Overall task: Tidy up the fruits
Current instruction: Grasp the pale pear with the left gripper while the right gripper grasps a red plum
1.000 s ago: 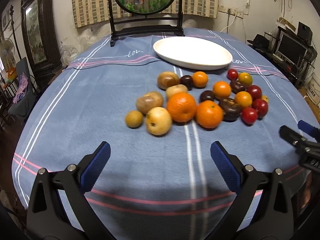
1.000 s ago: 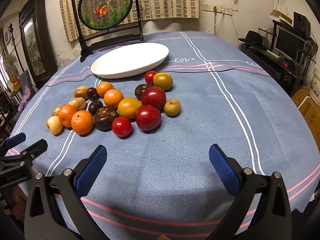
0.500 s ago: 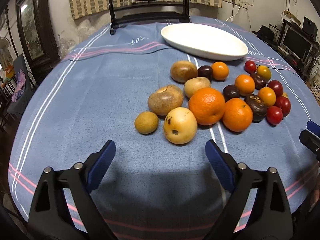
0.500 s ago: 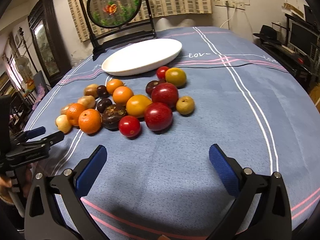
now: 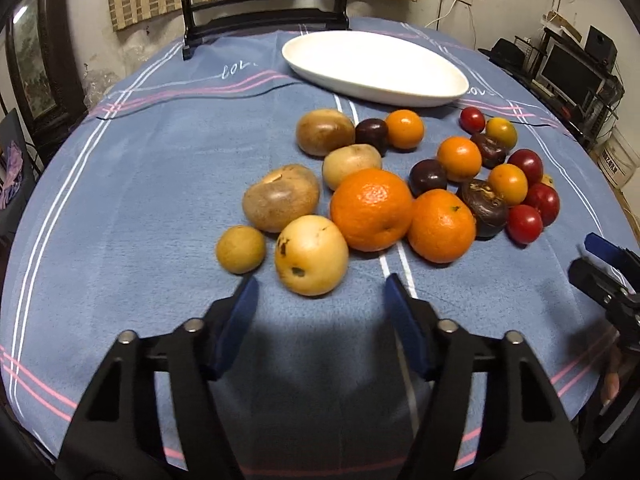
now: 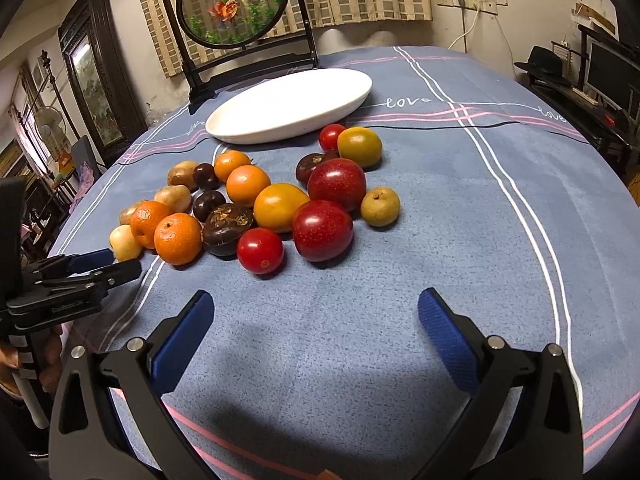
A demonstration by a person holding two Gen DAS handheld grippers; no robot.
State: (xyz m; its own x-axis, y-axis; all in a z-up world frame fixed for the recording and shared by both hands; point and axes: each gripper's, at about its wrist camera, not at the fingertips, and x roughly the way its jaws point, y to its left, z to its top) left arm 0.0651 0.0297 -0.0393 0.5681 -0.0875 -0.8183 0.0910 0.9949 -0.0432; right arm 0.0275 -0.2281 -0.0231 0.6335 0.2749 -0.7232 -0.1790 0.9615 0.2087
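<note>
Several fruits lie in a cluster on the blue tablecloth (image 5: 160, 184). A pale yellow fruit (image 5: 311, 255) sits just ahead of my open, empty left gripper (image 5: 320, 286); it also shows in the right wrist view (image 6: 124, 242). Beside it are a small brown fruit (image 5: 240, 249), a big orange (image 5: 371, 209) and a second orange (image 5: 441, 225). My right gripper (image 6: 316, 312) is open and empty, short of a red tomato (image 6: 260, 250) and a red plum (image 6: 322, 230). The white oval plate (image 5: 376, 66) stands empty behind the fruit, also in the right wrist view (image 6: 290, 105).
A round fish-painting screen on a black stand (image 6: 232, 4) stands behind the plate at the table's far edge. The right gripper (image 5: 604, 276) shows at the right of the left wrist view; the left gripper (image 6: 72, 276) shows at the left of the right wrist view.
My left gripper has moved forward toward the pale yellow fruit and its jaws have narrowed. My right gripper has shifted slightly closer to the red fruits.
</note>
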